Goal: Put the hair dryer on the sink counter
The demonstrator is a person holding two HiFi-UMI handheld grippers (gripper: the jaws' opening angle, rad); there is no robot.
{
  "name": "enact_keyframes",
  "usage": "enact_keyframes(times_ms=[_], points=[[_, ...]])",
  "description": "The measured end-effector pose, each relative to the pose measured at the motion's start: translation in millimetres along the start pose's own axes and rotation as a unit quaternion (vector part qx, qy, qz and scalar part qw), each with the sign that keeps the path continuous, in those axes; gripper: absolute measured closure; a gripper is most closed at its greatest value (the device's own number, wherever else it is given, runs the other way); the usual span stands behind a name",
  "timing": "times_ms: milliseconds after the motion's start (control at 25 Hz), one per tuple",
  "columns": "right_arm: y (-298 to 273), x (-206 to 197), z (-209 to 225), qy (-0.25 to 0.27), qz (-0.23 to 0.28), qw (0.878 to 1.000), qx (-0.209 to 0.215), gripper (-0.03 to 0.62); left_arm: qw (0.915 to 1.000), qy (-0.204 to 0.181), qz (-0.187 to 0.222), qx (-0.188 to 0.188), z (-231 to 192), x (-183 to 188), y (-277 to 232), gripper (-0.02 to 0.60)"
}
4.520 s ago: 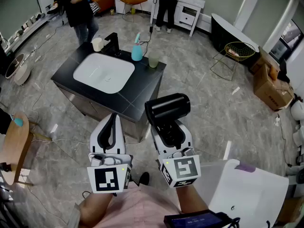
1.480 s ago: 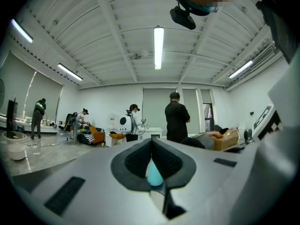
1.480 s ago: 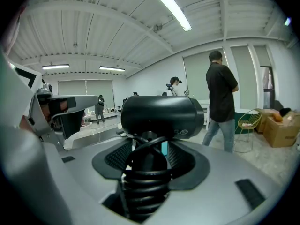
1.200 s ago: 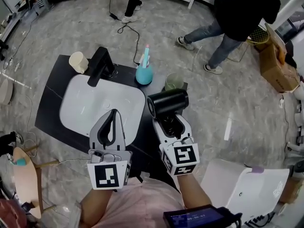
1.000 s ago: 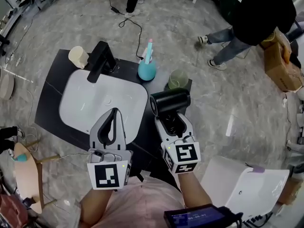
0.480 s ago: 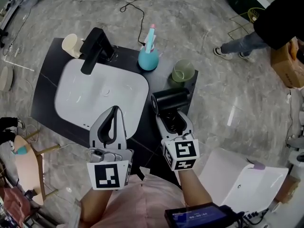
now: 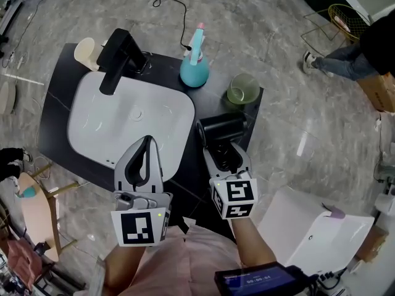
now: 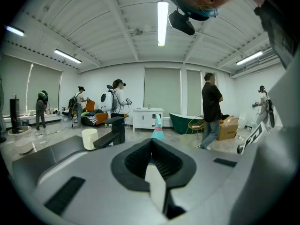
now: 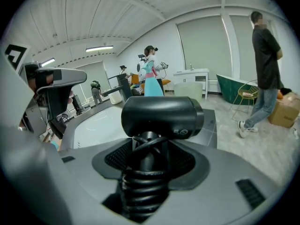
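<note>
Nearer the sink counter (image 7: 207, 106) now, the right gripper (image 7: 225, 157) clamps the hair dryer (image 7: 221, 129) beside an empty-looking green cup (image 7: 242, 89); the left gripper (image 7: 147, 143) is closed, empty.

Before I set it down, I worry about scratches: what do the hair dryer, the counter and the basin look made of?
Hair dryer: looks like matte black plastic, given its soft, even sheen. Counter: dark and flat with faint seams, stone-like tile or laminate; cannot tell which. Basin: glossy white, probably ceramic, judging by its smooth highlights.
</note>
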State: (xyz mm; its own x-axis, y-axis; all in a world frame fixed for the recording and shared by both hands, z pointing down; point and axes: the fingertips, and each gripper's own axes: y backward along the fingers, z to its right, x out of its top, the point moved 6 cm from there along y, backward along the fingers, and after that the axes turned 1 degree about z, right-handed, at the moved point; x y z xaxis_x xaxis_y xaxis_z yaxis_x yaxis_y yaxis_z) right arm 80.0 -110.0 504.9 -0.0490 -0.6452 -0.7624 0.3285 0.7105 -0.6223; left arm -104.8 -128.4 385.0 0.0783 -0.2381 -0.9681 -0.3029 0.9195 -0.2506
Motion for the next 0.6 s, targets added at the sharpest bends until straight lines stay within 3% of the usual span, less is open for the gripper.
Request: enact_keyframes(times_ms=[600], points=[[-14.5, -6.6, 6.6, -0.019, -0.033, 0.999, -0.011, 0.35, 0.9999, 0.013, -0.011, 0.003, -5.8, -9.0, -10.2, 0.572]])
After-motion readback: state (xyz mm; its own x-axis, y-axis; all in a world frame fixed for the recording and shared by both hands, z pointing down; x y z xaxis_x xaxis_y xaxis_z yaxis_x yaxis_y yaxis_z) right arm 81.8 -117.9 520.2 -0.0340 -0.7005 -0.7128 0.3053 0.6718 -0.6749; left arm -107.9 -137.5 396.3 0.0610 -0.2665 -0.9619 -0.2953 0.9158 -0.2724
